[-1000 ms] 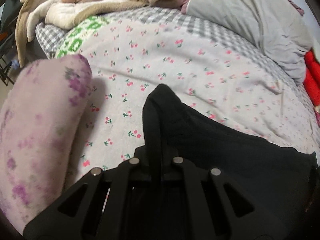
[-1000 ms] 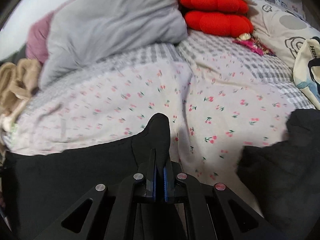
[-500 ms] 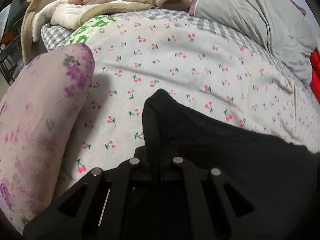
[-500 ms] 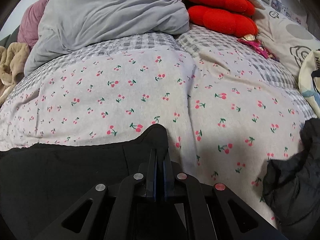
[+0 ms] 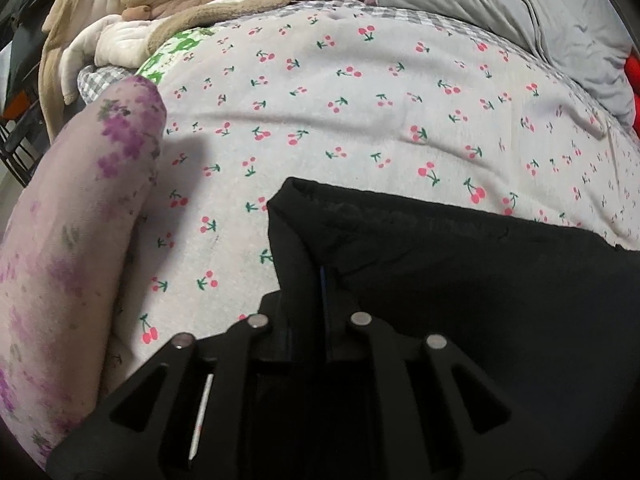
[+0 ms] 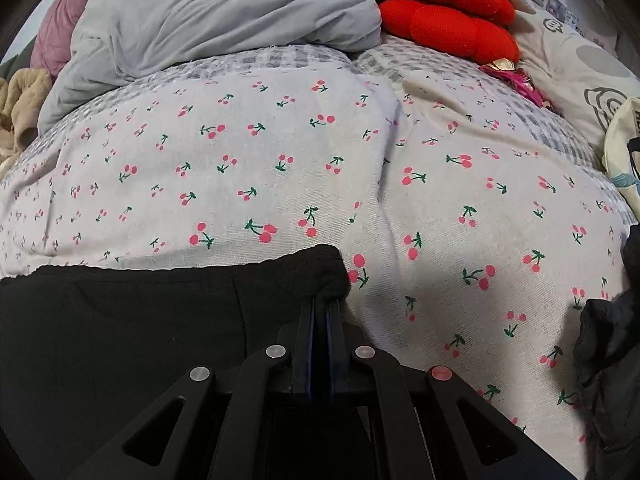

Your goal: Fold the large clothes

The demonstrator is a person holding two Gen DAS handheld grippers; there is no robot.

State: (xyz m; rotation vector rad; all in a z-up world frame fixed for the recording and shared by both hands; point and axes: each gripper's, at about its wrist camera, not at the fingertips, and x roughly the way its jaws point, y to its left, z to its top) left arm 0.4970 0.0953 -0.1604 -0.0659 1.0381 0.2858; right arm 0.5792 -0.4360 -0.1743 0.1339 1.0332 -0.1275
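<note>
Left wrist view. Item: black garment (image 5: 460, 280), one large dark piece, lying on the cherry-print bed cover (image 5: 360, 120) toward the bed's near edge. My left gripper (image 5: 320, 280) has its jaws closed tight on the garment's left corner, cloth bunched between them. Also here: a purple-flowered sleeve (image 5: 80, 220) at the bed's left edge, tan fleece clothes (image 5: 180, 0) heaped at the far-left corner, a grey quilt (image 5: 540, 20) at the far-right.

Right wrist view. Same black garment (image 6: 140, 320), its top hem running straight across the cover (image 6: 280, 140). My right gripper (image 6: 322, 304) is pinched closed on the right corner. Only this view shows a red plush (image 6: 440, 12) and patterned pillow (image 6: 580, 52) at the far-right corner, and a second dark garment (image 6: 608, 340) at the right edge.

Handling, as I judge it: soft, limp, moderately heavy, not fragile. It will sag between holds, so corners are the right places to grip. Lift it evenly and keep the hem taut.
</note>
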